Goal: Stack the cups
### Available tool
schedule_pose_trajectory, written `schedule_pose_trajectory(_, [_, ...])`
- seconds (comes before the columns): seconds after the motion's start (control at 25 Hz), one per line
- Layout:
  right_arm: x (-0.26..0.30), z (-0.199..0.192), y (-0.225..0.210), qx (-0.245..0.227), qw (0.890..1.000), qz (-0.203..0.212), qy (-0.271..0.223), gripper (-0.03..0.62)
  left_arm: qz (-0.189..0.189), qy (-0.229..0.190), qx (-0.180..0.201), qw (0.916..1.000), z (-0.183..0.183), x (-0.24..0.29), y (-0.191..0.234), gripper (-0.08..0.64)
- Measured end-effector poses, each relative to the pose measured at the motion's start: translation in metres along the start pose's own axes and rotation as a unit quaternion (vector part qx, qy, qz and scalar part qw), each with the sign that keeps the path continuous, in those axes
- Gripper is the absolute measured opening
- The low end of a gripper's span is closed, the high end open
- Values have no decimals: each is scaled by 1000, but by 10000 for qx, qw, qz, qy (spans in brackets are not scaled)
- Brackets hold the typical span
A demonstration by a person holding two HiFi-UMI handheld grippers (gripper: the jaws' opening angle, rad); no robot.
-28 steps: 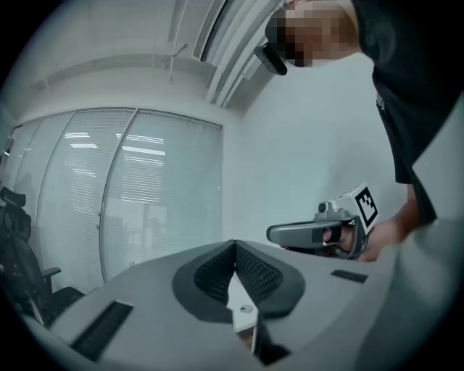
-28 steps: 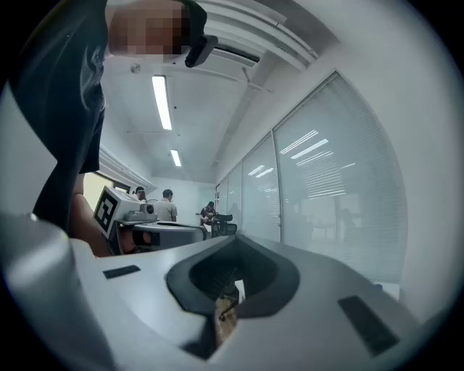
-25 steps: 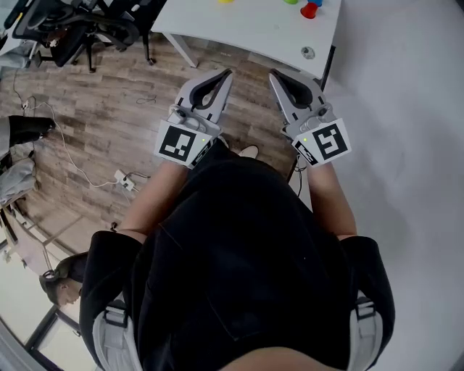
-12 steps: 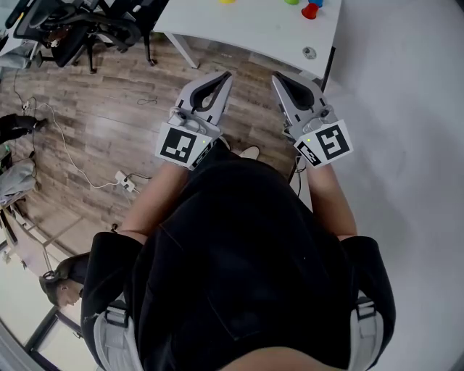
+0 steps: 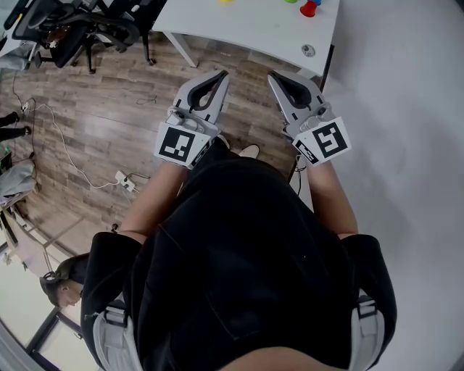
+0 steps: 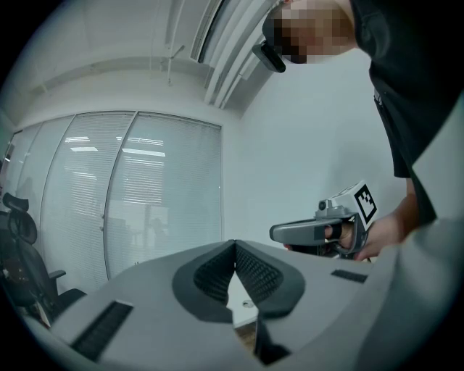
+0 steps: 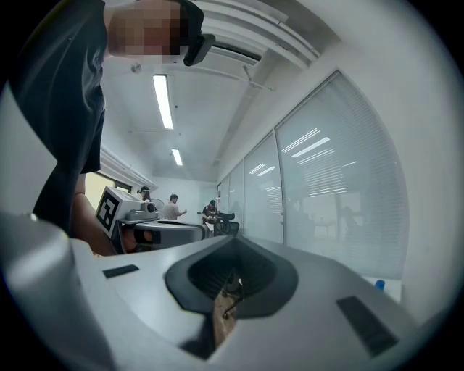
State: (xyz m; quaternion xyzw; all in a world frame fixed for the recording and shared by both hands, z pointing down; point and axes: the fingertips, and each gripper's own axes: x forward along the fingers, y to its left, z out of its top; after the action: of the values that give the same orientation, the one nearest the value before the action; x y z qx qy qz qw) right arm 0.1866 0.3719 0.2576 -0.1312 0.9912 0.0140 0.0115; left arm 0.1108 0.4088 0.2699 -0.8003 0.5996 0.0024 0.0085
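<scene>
cups (image 5: 309, 9) sit at the top edge of frame on the white tabletop (image 5: 254, 29). left claw (image 5: 222, 74) and right claw (image 5: 274, 76) fully closed, empty, well short. likely best: approach, open one claw before reaching.

White table (image 5: 246, 30); red cup (image 5: 309, 10) (floor (image 5: 109, 116) wood-grain).

You hold the left hand-held gripper (image 5: 222, 73) and the right hand-held gripper (image 5: 272, 75) level, side by side before your body, tips angled slightly toward each other, both with jaws closed on nothing, forearms (image 5: 148, 203) reaching forward.
</scene>
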Motion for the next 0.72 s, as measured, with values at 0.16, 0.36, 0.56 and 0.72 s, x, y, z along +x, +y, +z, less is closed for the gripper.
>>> schedule_pose_trajectory(0.16, [0, 0, -1, 30, 10000, -47, 3, 43, 20, 30, 7, 10000, -2, -1, 2, 28])
schedule_pose_trajectory(0.36, [-2, 2, -4, 20, 10000, -89, -31, 157, 20, 84, -5, 10000, -2, -1, 2, 112])
schedule_pose_trajectory(0.56, [-4, 6, -9, 34, 9998, -152, -98, 252, 63, 79, 32, 9999, 1, 1, 5, 275])
schedule_pose_trajectory(0.72, [-6, 4, -9, 42, 9999, -111, -98, 292, 81, 52, 63, 9999, 2, 1, 6, 322])
